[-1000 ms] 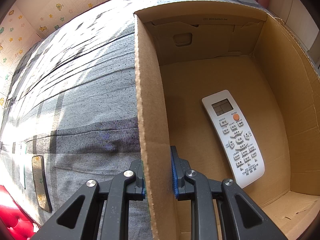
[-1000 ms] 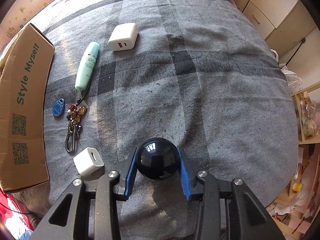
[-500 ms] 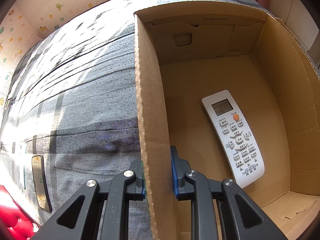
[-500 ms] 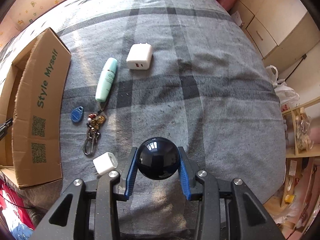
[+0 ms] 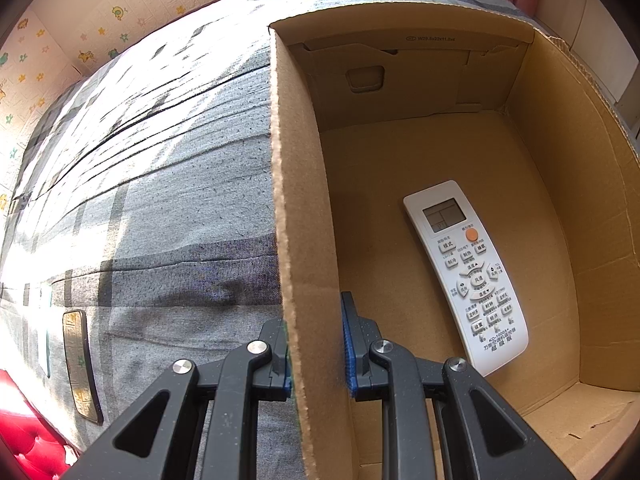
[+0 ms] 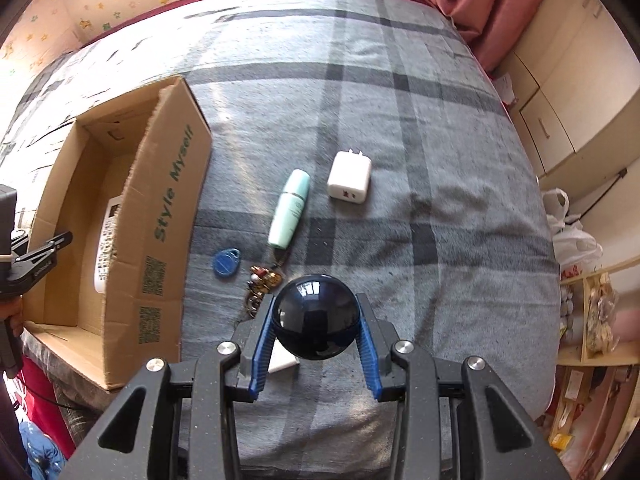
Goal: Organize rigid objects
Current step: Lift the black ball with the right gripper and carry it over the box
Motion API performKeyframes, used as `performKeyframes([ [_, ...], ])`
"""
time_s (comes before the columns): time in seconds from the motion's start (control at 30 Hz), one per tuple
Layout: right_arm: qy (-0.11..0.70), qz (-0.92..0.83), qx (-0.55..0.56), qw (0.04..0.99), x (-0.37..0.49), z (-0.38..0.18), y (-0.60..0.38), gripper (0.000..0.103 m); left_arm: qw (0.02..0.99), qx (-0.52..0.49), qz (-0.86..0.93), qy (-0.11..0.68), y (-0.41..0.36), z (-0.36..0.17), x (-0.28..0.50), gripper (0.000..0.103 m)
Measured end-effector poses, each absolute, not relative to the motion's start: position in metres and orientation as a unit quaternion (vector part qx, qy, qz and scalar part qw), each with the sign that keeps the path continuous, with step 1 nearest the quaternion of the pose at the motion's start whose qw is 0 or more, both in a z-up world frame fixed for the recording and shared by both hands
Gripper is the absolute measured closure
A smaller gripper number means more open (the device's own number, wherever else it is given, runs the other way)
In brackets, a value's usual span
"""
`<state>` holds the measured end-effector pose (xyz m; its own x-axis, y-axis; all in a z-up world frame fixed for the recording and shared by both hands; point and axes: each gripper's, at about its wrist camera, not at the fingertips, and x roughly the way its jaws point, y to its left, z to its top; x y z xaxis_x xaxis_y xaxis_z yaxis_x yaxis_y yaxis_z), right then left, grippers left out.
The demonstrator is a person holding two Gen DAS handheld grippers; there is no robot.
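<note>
Here, in the left wrist view, the left wall of the cardboard box is pinched between the fingers of the left gripper, low in the middle of the frame, so the box is held steady. A white remote is seen lying inside, right of center. In the right wrist view, a shiny dark ball is squeezed by the right gripper, closed just partway around it, at lower center. The ball is likely being carried to the box at the left. A green tube, a white charger, a blue tag and keys are left on the gray blanket. Next, the ball should be moved left and let go over the open box.
</note>
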<state>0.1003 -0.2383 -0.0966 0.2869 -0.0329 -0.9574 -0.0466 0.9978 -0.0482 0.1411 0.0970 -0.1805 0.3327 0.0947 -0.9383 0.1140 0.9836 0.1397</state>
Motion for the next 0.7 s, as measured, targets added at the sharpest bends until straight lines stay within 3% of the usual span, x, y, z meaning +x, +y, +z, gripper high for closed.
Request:
performKeyframes([
  [0.7, 0.571, 0.091, -0.087, 0.812, 0.129, -0.071, -0.125, 0.063, 0.811, 0.091, -0.006, 0.578, 0.096, -0.180, 0.141, 0.082],
])
